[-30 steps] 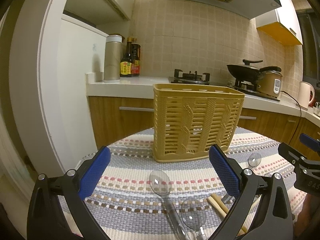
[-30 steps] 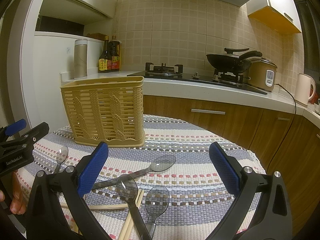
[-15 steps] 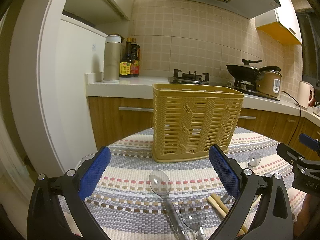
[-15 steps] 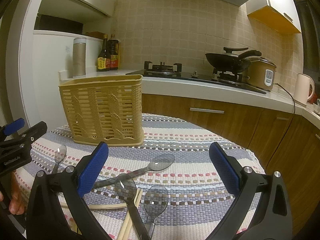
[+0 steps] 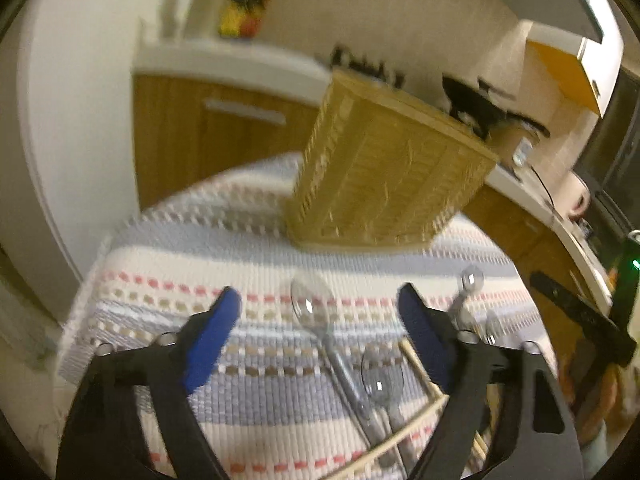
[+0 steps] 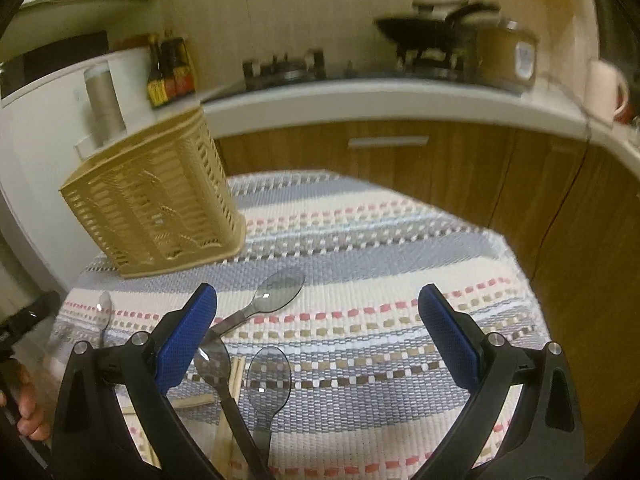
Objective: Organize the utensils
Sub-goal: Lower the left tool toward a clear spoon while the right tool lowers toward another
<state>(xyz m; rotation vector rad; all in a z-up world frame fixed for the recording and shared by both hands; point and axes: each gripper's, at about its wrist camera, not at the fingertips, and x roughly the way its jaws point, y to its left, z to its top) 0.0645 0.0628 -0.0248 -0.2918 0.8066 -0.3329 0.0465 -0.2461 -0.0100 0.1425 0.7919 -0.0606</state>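
We are at the start: nothing is picked up yet, and both grippers tip down toward the utensils on the striped cloth [image 6: 400, 264]. On the left, the left gripper [image 5: 320, 312] has just been closing partway; its jaws are apart, a clear spoon [image 5: 310, 304] lying between them, untouched. Next we must lower onto its handle and pinch. The basket [image 5: 380, 184], empty as far as we see, stands behind. To the right, chopsticks [image 5: 420, 372]. The right gripper [image 6: 318, 316] gapes wide, holding nothing.

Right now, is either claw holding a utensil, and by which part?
No. The left claw and the right claw are both open, holding nothing.
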